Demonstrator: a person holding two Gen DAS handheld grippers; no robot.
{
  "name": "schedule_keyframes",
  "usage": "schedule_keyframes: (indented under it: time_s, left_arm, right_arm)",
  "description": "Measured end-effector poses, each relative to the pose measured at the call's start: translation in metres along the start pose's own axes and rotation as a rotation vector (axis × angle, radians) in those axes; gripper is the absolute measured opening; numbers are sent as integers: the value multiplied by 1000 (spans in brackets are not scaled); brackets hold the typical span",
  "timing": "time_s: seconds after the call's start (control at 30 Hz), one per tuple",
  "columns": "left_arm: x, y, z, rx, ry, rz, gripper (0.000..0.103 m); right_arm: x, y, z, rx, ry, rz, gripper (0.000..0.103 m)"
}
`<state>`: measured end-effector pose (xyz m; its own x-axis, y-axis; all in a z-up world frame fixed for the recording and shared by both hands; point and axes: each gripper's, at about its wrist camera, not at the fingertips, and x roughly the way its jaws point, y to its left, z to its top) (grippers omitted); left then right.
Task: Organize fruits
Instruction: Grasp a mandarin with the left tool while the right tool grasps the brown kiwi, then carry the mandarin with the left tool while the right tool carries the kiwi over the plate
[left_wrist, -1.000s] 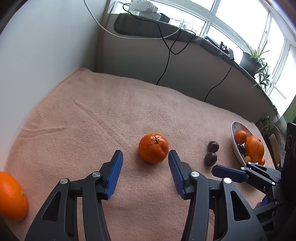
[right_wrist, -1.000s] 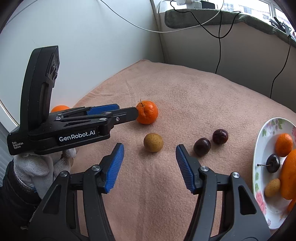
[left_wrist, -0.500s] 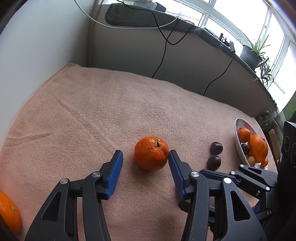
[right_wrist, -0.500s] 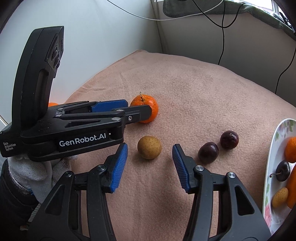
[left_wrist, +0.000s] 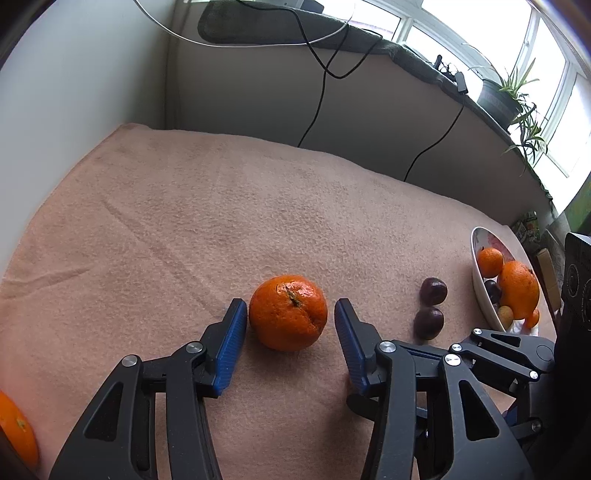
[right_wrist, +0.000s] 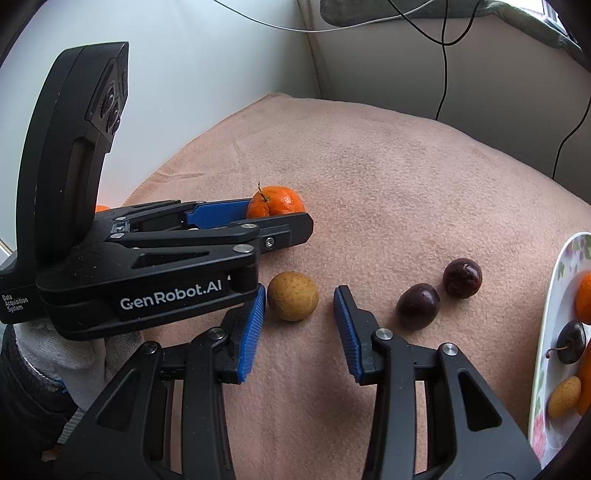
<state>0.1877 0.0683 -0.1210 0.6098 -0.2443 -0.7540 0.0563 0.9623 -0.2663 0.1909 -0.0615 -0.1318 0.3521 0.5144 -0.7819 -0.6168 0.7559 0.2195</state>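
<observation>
Orange mandarin (left_wrist: 288, 313) sits between your left gripper (left_wrist: 290, 332) pads on the pink blanket (left_wrist: 221, 221), jaws closing, not yet gripping; your right gripper (right_wrist: 299, 325) likewise narrows around the tan fruit (right_wrist: 293, 301), both probably bound for the bowl (right_wrist: 554, 295).

Your hand-held grippers: black frames w/ blue ribbed pads (left_wrist: 233, 345). Tangerine (left_wrist: 288, 312) is bright orange w/ a brown stem; small round fruit (right_wrist: 293, 296) is tan-yellow, speckled. Two plums (right_wrist: 418, 306) are dark purple. Blanket (left_wrist: 207, 221) is plain peach-pink; plate (right_wrist: 565, 266) is white w/ floral print.
</observation>
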Motion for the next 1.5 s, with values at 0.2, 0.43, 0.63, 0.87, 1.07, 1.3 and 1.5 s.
schedule_keyframes:
  time_s: [0.2, 0.43, 0.63, 0.87, 1.07, 1.3, 1.5]
  left_arm:
    - [2, -4, 1, 14, -7, 20, 40]
    - [1, -3, 0, 14, -16, 20, 39]
    - [-6, -1, -3, -1, -28, 19, 39]
    - [-19, -8, -8, 6, -56, 25, 39]
    - [-33, -21, -8, 19, -83, 8, 39]
    - [-49, -45, -10, 48, -113, -35, 39]
    - [-51, -69, -7, 81, -115, -76, 39]
  right_arm:
    - [5, 4, 3, -12, -2, -13, 35]
    - [5, 3, 2, -13, -13, -15, 29]
    - [-6, -2, -2, 9, -40, -18, 29]
    - [-28, -7, -8, 27, -80, -29, 29]
    - [-53, -17, -16, 50, -119, -42, 29]
    - [-86, -33, -25, 76, -169, -69, 29]
    - [-108, -47, -35, 99, -198, -88, 29]
